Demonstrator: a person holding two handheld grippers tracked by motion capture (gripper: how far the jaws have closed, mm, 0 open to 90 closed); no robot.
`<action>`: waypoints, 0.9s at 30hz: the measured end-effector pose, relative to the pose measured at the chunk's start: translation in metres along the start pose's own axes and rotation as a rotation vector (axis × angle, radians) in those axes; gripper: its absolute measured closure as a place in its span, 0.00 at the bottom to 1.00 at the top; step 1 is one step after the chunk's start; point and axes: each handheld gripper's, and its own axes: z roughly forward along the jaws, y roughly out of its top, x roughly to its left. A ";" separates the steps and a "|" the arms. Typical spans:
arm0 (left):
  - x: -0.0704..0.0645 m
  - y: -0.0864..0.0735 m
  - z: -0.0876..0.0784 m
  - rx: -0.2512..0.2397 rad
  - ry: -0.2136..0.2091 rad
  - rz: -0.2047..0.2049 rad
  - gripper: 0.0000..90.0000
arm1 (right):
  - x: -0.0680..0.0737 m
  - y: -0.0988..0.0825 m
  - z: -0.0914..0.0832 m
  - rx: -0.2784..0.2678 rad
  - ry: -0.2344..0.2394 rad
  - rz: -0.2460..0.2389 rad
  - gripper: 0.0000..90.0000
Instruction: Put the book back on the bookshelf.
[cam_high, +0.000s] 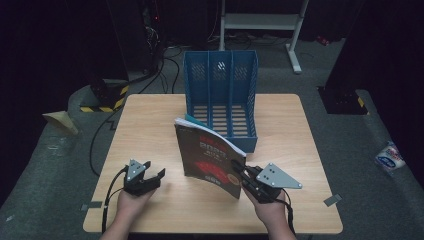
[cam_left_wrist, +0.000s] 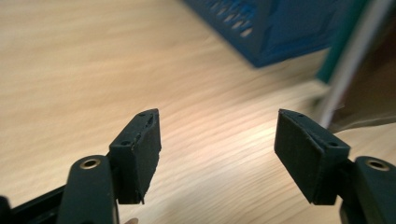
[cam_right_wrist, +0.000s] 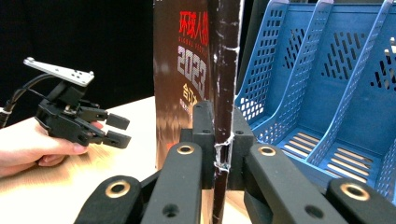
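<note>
Magazine (cam_high: 210, 155) stands upright on the counter (cam_high: 150, 130), just in front of the blue file rack (cam_high: 220, 95). Right hand-held gripper (cam_high: 243, 176) clamps its spine edge, keeping it vertical for slotting into a compartment. Left hand-held gripper (cam_high: 152, 175), left of the magazine, is released and grasps nothing.

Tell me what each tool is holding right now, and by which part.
The right tool is clamped on the spine edge of the upright dark magazine, low down near the table. The left tool is open and holds nothing.
</note>
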 end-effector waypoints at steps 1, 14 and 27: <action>0.001 -0.002 0.002 0.022 0.005 -0.009 0.35 | 0.000 0.000 0.000 0.000 -0.002 -0.001 0.96; -0.006 -0.008 0.004 0.028 0.010 0.051 0.28 | 0.001 0.002 0.001 -0.006 -0.017 0.015 0.96; -0.005 -0.007 0.008 0.075 0.010 0.032 0.25 | 0.003 0.015 0.002 -0.003 -0.041 0.023 0.96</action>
